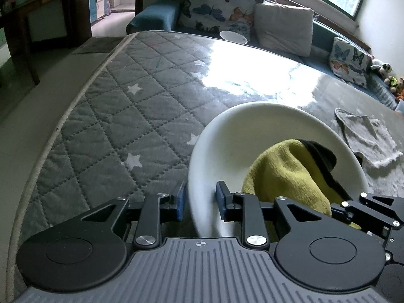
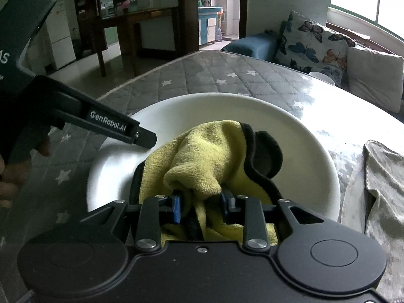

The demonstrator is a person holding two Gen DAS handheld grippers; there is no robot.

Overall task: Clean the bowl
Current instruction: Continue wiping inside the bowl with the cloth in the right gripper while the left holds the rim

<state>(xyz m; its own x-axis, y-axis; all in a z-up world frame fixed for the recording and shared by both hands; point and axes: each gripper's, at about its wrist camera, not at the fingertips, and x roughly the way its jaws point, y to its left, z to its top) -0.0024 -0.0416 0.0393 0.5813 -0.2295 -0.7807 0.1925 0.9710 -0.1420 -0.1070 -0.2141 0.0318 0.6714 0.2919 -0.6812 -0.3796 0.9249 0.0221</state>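
Bowl sits near on quilted table, left gripper pinching its left rim. Right gripper clamps yellow cloth inside. Advice: press cloth flat, sweep around wall, keep rim steady.

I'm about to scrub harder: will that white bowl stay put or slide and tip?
The bowl looks smooth and glazed on a glossy table, so it may slide. The left claw pinches only its rim, so hard pushing with the cloth could tilt it.
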